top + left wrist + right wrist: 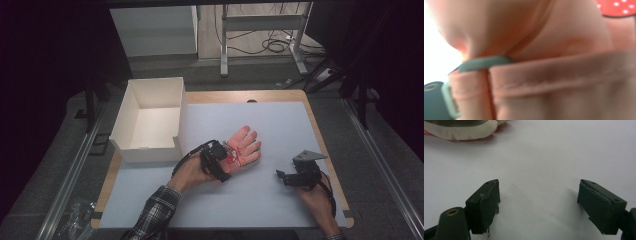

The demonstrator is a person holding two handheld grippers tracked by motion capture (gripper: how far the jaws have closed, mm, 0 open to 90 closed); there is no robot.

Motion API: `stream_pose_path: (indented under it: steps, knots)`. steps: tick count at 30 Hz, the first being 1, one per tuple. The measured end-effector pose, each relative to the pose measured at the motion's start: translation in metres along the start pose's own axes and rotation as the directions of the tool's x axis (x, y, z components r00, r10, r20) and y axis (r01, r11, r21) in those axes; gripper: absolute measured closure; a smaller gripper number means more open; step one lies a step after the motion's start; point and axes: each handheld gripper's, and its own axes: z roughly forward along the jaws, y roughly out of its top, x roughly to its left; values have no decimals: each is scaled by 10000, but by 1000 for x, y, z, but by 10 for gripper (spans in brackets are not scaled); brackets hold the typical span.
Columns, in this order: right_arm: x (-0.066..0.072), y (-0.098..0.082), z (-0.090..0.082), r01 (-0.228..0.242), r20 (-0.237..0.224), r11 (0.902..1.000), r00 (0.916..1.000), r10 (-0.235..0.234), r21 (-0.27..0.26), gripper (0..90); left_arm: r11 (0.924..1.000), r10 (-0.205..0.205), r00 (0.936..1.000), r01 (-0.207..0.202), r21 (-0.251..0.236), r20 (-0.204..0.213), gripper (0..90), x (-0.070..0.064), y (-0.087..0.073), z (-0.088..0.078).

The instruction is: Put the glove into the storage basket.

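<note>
A pink glove (245,145) lies flat on the white mat (280,125), fingers pointing to the far right. My left gripper (227,159) sits at the glove's wrist end, held by a hand with a plaid sleeve. In the left gripper view the glove's pink cuff seam (554,80) is blurred and very close, and I cannot make out whether the pads press on it. My right gripper (281,175) rests low over the mat to the glove's right, its jaws (539,183) wide apart with bare mat between them. An olive and cream piece of fabric (461,128) lies beyond them.
An open white box (131,100) stands at the mat's far left, its notched front wall toward me. The wooden table edge (325,150) runs along the right of the mat. A white desk frame (223,50) and cables stand on the floor behind.
</note>
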Motion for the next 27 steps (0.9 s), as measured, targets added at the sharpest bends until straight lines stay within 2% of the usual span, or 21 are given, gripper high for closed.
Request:
stream_pose_path:
  steps: [6, 9, 16, 18, 22, 27]
  knots:
    - [0, 0, 0, 4, 11, 10000, 10000, -4, -13, 183, 9993, -6, 9997, -4, -385, -261, 291, -10, -6, -7]
    - [0, 0, 0, 7, 22, 10000, 10000, -7, -19, 180, 9981, 65, 9994, -85, -609, -327, 357, -11, -8, -9]
    - [0, -1, 0, -7, 77, 10000, 10000, 7, -14, 169, 9954, -175, 9994, 203, -932, 313, 406, -1, -11, -14]
    - [0, -1, 0, -14, 77, 10000, 10000, 14, -13, 169, 9949, -226, 9990, 262, -974, 379, 414, 1, -11, -16]
    - [0, -1, 0, -17, 76, 10000, 10000, 17, -13, 169, 9947, -270, 9996, 280, -985, 120, 420, 0, -8, -20]
    - [0, -1, 0, -8, 77, 10000, 10000, 9, -15, 169, 9909, -595, 9982, 599, -1208, 72, 420, 3, -2, -29]
